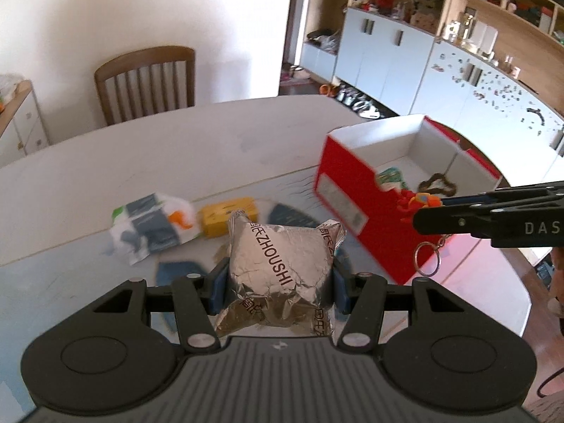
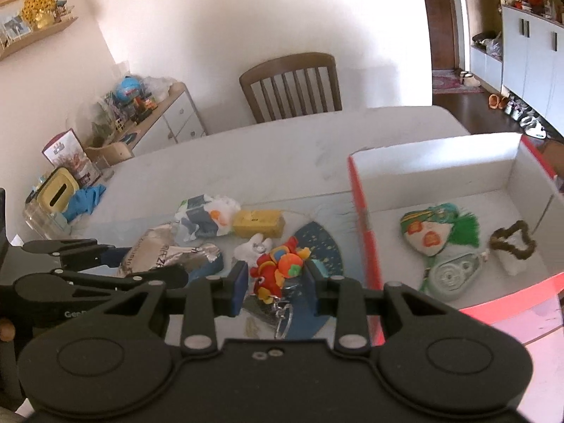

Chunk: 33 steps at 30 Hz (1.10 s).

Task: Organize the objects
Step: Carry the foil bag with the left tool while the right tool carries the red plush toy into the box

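My left gripper is shut on a silver foil packet and holds it above the table. The same foil packet shows at the left of the right wrist view, between the left gripper's fingers. My right gripper is shut on a red and orange keychain toy, whose key ring dangles below. In the left wrist view that toy hangs beside the red box. The open red box holds a painted mask, a green tape dispenser and a brown furry piece.
On the white table lie a yellow block, a white printed wrapper, a small white figure and a blue fan. A wooden chair stands behind the table, a cluttered sideboard at left.
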Available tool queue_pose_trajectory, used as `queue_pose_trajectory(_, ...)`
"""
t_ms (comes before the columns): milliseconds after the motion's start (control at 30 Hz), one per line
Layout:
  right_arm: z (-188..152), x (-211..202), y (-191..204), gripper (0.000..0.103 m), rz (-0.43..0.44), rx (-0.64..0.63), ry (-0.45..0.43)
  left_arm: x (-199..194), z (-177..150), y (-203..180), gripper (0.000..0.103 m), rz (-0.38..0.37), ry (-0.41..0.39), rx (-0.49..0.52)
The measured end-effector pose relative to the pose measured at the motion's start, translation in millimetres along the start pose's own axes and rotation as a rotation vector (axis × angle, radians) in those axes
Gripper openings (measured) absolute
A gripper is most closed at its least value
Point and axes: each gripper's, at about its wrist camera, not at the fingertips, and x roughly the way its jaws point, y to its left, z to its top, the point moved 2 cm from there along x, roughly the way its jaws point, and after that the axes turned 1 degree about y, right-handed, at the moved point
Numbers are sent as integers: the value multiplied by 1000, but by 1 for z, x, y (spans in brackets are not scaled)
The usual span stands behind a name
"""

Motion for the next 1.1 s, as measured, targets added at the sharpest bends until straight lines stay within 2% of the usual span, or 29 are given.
queue_pose_trajectory(567,29,-45,-98,32,-64,7,-83,32,55,-104,56,-35,-24,129)
queue_pose_trajectory(867,41,-46,-153,32,-79,13,-78,66,74,-149,56,-37,8,166)
queue_pose_trajectory(1100,50,-35,-191,32,-73,20,-54,102,82,-179,56,-36,67,174)
